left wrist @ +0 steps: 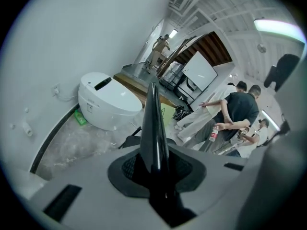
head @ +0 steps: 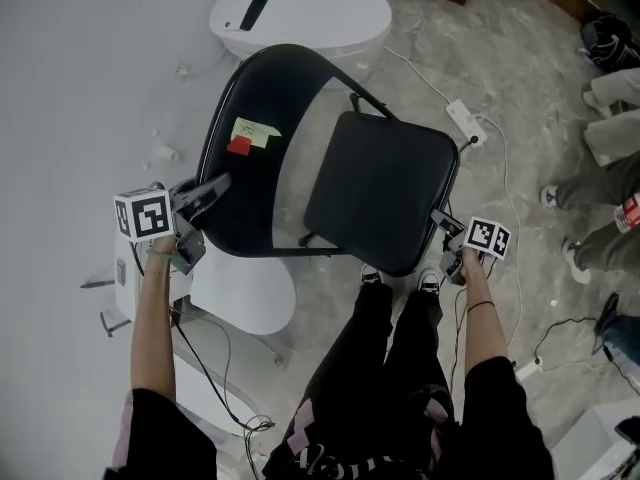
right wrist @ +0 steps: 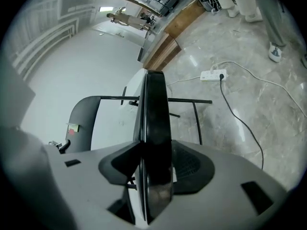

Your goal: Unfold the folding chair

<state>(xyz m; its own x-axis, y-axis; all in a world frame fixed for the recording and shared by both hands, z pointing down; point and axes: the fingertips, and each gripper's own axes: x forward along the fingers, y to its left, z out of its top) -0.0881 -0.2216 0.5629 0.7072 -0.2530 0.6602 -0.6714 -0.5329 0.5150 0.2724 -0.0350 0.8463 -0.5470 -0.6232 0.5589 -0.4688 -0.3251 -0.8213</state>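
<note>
Folding chair (head: pixel 300 78) stands on the marble-patterned floor (head: pixel 520 68) close to the white wall. It is black, and its seat (head: pixel 385 193) is swung out nearly level in front of the backrest (head: pixel 235 198). A yellow-green sticker (head: pixel 257 130) with a red one just below it sits on the backrest. Just behind the chair stands a white toilet (head: pixel 300 13), and a white power strip (head: pixel 465 120) lies on the floor beside the seat's far corner, its cable trailing off along the floor.

The left claw (head: pixel 215 186) is at the backrest's left edge. In the left gripper view the thin black edge runs straight up between its jaws, which are clamped on it. The right claw (head: pixel 443 223) is at the seat's near right corner. In the right gripper view the thicker seat rim fills the gap between its jaws, and both pads lie against it.

The person's legs in black trousers (head: pixel 390 348) are at the seat's near edge, with the shoe tips just under it. Other people's legs (head: pixel 610 148) show at the right edge of the floor.
</note>
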